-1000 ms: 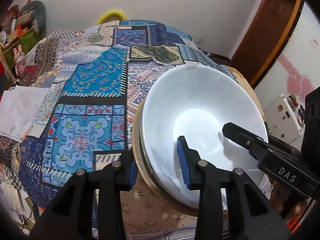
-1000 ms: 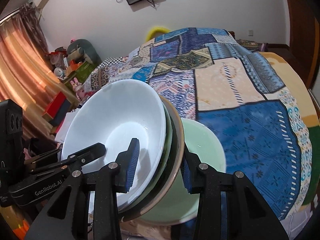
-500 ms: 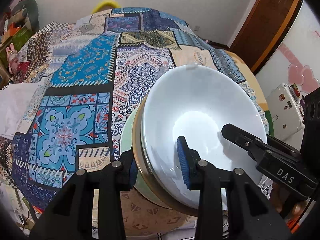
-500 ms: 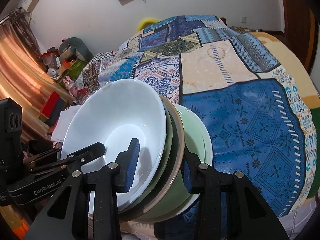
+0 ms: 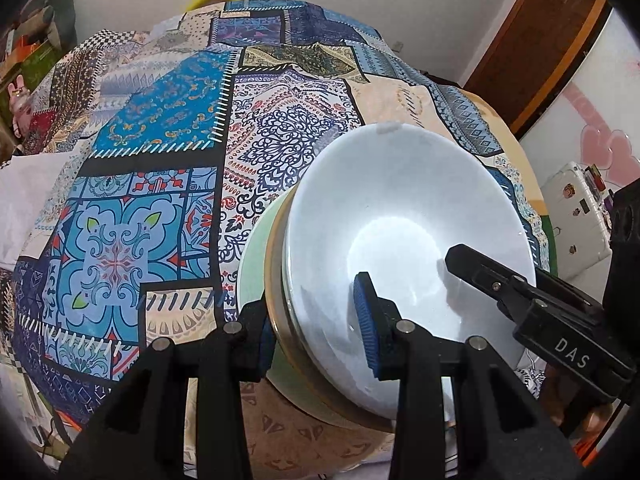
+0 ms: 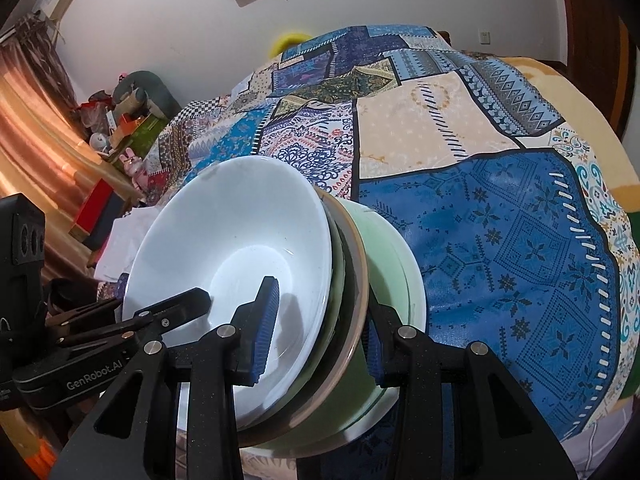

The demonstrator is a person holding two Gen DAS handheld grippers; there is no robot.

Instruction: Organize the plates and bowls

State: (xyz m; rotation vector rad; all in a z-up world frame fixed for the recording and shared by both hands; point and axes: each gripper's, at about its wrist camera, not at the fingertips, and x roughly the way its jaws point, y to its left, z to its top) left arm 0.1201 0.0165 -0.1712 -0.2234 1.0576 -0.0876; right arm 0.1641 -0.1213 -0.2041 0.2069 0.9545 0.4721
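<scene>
A stack of nested bowls, with a white bowl [image 5: 400,216] on top and a tan-rimmed bowl [image 5: 274,264] under it, sits in a pale green bowl [image 5: 254,256] on the patchwork cloth. My left gripper [image 5: 316,332] is shut on the stack's near-left rim. My right gripper [image 6: 320,336] is shut on the opposite rim of the stack, where the white bowl [image 6: 232,240] and the green bowl [image 6: 392,256] show. One finger of each gripper is inside the white bowl.
The patchwork cloth [image 5: 160,160] covers the round table, also in the right wrist view [image 6: 500,240]. White folded cloth [image 5: 24,196] lies at the left. Toys and boxes [image 6: 120,120] stand by the curtain. A white box [image 5: 576,216] stands at the right.
Both grippers have lowered the bowl stack toward the green bowl; the green bowl now shows wider around the stack. The grip on the rims has not changed.
</scene>
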